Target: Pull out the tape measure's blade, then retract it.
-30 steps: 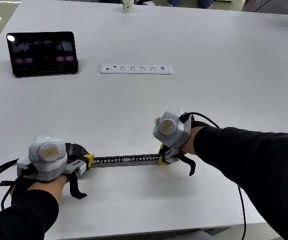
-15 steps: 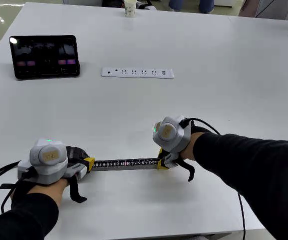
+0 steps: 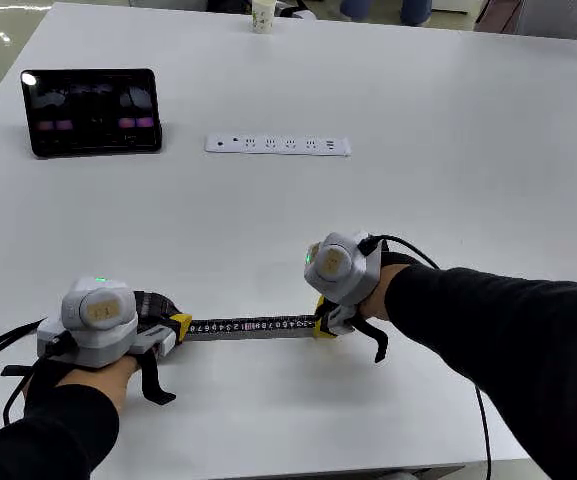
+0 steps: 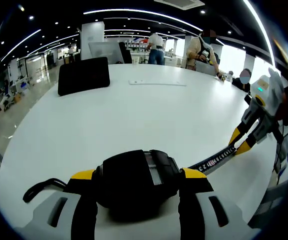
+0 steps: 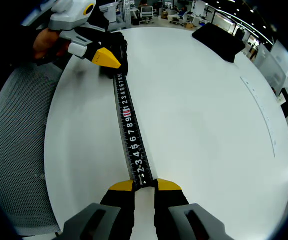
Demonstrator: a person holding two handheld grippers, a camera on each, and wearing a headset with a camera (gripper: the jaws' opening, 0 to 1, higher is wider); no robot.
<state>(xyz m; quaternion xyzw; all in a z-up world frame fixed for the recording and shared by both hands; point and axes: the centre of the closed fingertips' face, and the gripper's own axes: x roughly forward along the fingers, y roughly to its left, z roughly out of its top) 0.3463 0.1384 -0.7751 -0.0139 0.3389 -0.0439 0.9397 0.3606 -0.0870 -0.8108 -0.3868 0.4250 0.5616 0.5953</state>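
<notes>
Item 1. Tape measure: we log its black case (image 4: 136, 182) by the worktop's (image 3: 448, 150) near edge, toward the near left corner. It is grasped between the jaws of the left gripper (image 4: 139, 174), a yellow tip on either side.

Item 2. Blade (image 5: 131, 135): drawn out from the case and running to the right, roughly along the near edge. Numerals face up, with the lowest at the free end. We cannot tell whether it touches the surface.

Item 3. Right gripper (image 5: 144, 186): jaws clenched on the blade's free end, about midway along the near edge.

Item 4. Dark tablet (image 3: 92, 108), propped up near the far left corner.

Item 5. White power strip (image 3: 278, 145), flat, between the middle and the far edge.

Item 6. Cup (image 3: 262, 14), standing at the far edge.
</notes>
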